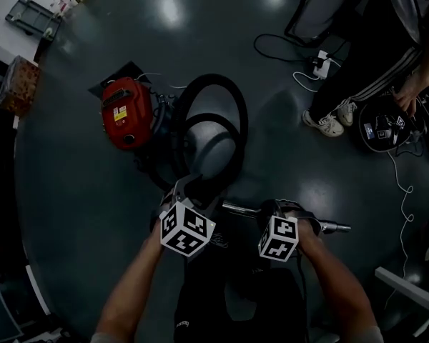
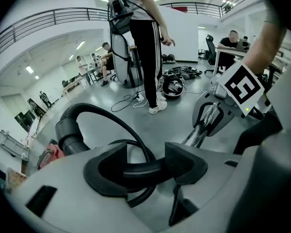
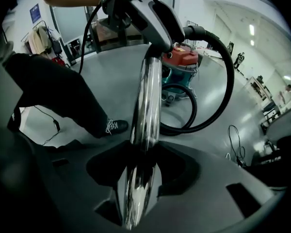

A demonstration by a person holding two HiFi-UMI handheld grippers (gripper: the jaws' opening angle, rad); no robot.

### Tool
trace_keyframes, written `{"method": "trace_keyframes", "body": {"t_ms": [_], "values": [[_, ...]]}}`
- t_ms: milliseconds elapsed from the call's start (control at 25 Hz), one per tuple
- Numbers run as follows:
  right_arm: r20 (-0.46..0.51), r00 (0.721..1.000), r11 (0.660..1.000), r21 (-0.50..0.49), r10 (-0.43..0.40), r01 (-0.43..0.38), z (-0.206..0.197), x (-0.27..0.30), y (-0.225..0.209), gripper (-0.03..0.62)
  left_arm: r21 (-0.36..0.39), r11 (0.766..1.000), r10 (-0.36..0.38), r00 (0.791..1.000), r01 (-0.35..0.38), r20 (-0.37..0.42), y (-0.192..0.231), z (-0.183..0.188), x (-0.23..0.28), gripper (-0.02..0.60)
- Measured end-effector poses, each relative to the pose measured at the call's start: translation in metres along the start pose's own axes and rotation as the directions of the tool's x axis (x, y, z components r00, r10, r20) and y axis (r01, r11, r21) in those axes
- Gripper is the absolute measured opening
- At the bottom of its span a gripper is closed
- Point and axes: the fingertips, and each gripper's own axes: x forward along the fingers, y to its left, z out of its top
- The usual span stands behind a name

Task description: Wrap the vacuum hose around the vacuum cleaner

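the left tool [image 2: 144, 165] is closed on the black vacuum hose [image 2: 111, 125], which crosses the gap between its two dark pads near the hose's handle end. the right tool [image 3: 143, 166] grips the shiny metal tube [image 3: 148, 96], which runs straight up the middle of the right gripper view toward the handle. in the head view both tools sit low in the centre of the frame, side by side, with the tube lying across between them. above them the hose curls in a wide loop on the grey floor [image 1: 79, 191], beside the red vacuum cleaner [image 1: 126, 113] at centre left and not wound around it. at the upper right a standing person [image 1: 372, 84] is well apart from the cleaner, with loose cables [image 1: 293, 52] nearby.
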Motion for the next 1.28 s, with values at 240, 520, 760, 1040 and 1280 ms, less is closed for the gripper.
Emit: {"method": "trace_keyframes", "body": {"t_ms": [240,520,760,1040,1280], "values": [[-0.03,0.998,0.993,-0.107,-0.05,0.046,-0.022,0.069,-0.013,0.178,-0.058,0.998,0.024,0.999,-0.025,-0.026,0.0,-0.061,0.066,0.243],[-0.037,0.997,0.978,-0.199,-0.069,0.061,-0.043,0.145,-0.026,0.176,-0.107,0.992,0.065,0.997,-0.067,-0.029,0.012,-0.127,0.14,0.224],[-0.049,0.997,0.966,-0.255,-0.067,0.052,-0.066,0.202,-0.035,0.176,-0.097,0.993,0.067,0.997,-0.07,-0.03,0.01,-0.161,0.192,0.223],[-0.057,0.994,0.924,-0.377,-0.097,0.068,-0.082,0.258,-0.058,0.176,-0.175,0.983,0.044,0.998,-0.052,-0.049,0.005,-0.2,0.243,0.222],[-0.067,0.992,0.888,-0.456,-0.102,0.061,-0.087,0.303,-0.068,0.176,-0.185,0.981,0.041,0.996,-0.054,-0.074,0.004,-0.232,0.268,0.222]]}}
